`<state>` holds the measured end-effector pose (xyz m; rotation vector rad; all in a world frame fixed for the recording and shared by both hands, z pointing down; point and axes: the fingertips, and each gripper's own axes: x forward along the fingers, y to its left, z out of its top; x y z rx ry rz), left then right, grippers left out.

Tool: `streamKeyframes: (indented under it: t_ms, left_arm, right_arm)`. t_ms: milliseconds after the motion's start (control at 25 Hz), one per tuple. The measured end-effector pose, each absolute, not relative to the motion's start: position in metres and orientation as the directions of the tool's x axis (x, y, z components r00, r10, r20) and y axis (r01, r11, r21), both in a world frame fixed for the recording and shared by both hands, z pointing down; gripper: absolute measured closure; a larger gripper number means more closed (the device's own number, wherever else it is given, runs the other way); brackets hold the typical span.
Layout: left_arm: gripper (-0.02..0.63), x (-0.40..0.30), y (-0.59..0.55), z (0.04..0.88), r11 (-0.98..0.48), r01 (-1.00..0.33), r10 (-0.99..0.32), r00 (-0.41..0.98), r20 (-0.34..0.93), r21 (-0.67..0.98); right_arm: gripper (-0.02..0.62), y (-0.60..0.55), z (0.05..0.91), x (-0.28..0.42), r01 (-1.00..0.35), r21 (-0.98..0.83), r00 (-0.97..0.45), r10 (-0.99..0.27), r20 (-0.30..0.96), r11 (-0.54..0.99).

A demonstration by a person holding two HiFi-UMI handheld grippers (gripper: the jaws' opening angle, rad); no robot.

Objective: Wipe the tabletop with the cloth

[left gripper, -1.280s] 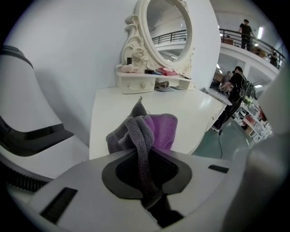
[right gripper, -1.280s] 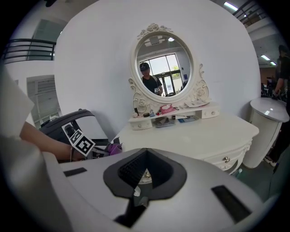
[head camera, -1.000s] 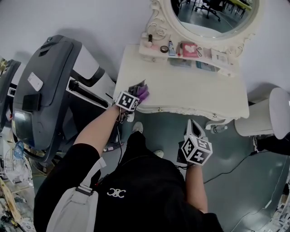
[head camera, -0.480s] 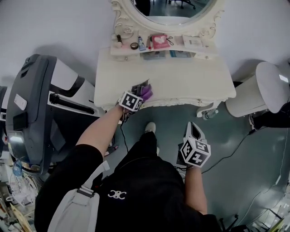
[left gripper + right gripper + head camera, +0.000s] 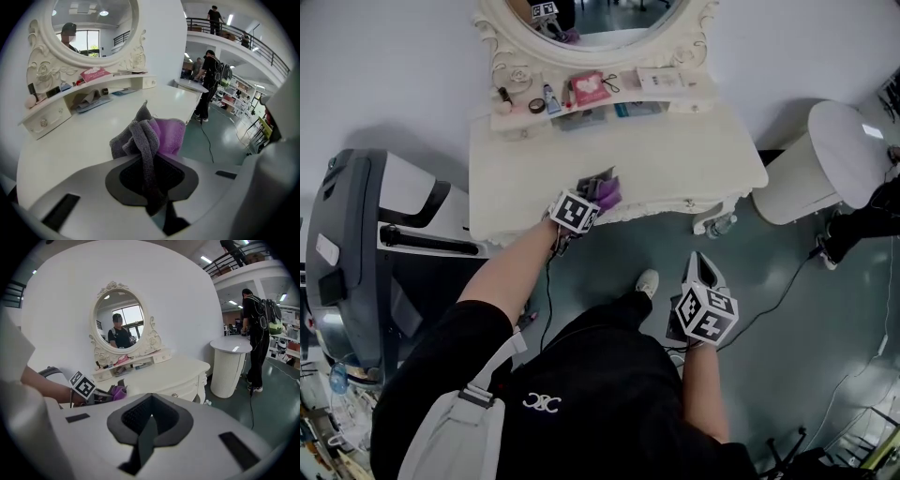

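A grey and purple cloth (image 5: 608, 192) rests on the cream dressing tabletop (image 5: 675, 159) near the middle of its front edge. My left gripper (image 5: 590, 191) is shut on it. In the left gripper view the cloth (image 5: 154, 133) bunches out between the jaws of the left gripper (image 5: 151, 157), over the tabletop (image 5: 79, 136). My right gripper (image 5: 698, 262) hangs over the floor in front of the table, shut and holding nothing. The right gripper view shows its own shut jaws (image 5: 149, 420) and, farther off, the cloth (image 5: 118, 392) and the table (image 5: 173, 371).
An oval mirror (image 5: 600, 23) with a shelf of small cosmetics (image 5: 581, 92) backs the table. A white round stand (image 5: 834, 155) stands to its right, a grey machine (image 5: 356, 253) to its left. A cable (image 5: 787, 281) runs over the floor. People (image 5: 258, 329) stand farther off.
My left gripper has carried the cloth rightward along the table's front edge, from near the left corner to about the middle. The head view has swung. The right gripper stays put.
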<state>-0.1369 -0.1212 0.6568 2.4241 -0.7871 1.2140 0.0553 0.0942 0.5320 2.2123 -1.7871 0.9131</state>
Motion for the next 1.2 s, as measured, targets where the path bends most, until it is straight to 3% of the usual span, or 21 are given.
streamKeyframes:
  t_ms: [1200]
  left_arm:
    - [0.551, 0.125, -0.109, 0.658, -0.902, -0.421, -0.178, 0.567, 0.805, 0.097]
  right_arm:
    - [0.592, 0.003, 0.535, 0.219, -0.926, -0.264, 0.081, -0.826, 0.558, -0.270]
